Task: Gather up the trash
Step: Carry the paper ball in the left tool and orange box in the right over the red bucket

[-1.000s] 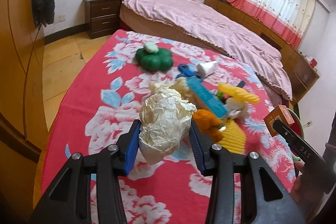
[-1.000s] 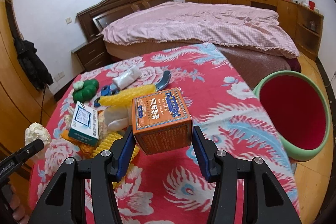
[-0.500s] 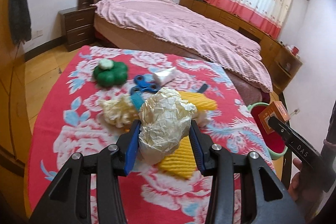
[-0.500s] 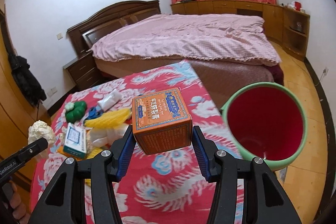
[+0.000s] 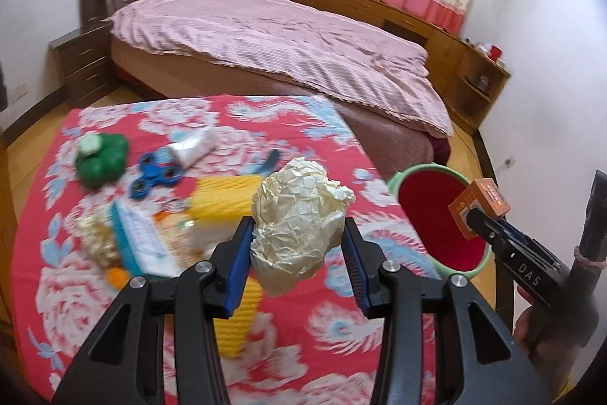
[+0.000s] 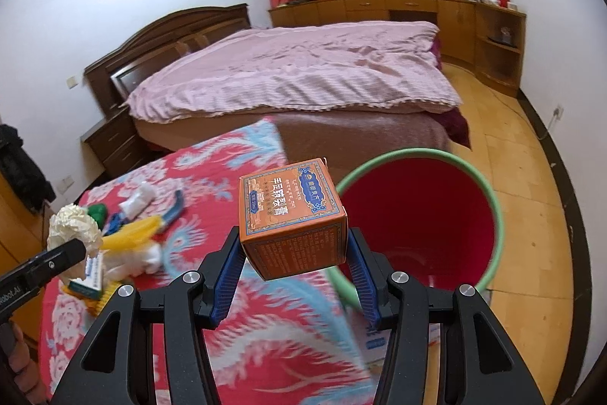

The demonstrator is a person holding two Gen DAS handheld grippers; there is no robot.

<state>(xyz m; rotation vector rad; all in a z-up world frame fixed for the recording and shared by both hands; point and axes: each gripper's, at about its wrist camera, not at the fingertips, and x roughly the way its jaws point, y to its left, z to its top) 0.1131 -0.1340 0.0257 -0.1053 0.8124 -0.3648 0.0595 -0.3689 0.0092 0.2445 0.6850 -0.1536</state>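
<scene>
My left gripper (image 5: pixel 297 262) is shut on a crumpled cream paper ball (image 5: pixel 297 222), held above the red floral table (image 5: pixel 334 325). My right gripper (image 6: pixel 294 268) is shut on an orange carton box (image 6: pixel 292 215) at the table's right edge, beside the mouth of the green-rimmed red bin (image 6: pixel 425 215). The left wrist view catches the same bin (image 5: pixel 440 215) on the floor to the right, with the orange box (image 5: pixel 478 202) over its rim in the other gripper. The paper ball (image 6: pixel 74 224) shows at far left in the right wrist view.
On the table lie a green toy (image 5: pixel 102 158), a blue spinner (image 5: pixel 155 175), a white tube (image 5: pixel 193 148), yellow corrugated pieces (image 5: pixel 224 202), a teal-edged box (image 5: pixel 138 240) and crumpled paper (image 5: pixel 95 234). A bed with a pink cover (image 6: pixel 296 74) stands behind; wooden floor (image 6: pixel 531 185) surrounds the bin.
Both grippers have swung to the right with their loads. The bin has come into the left wrist view, and the orange box now sits beside the bin's mouth.
</scene>
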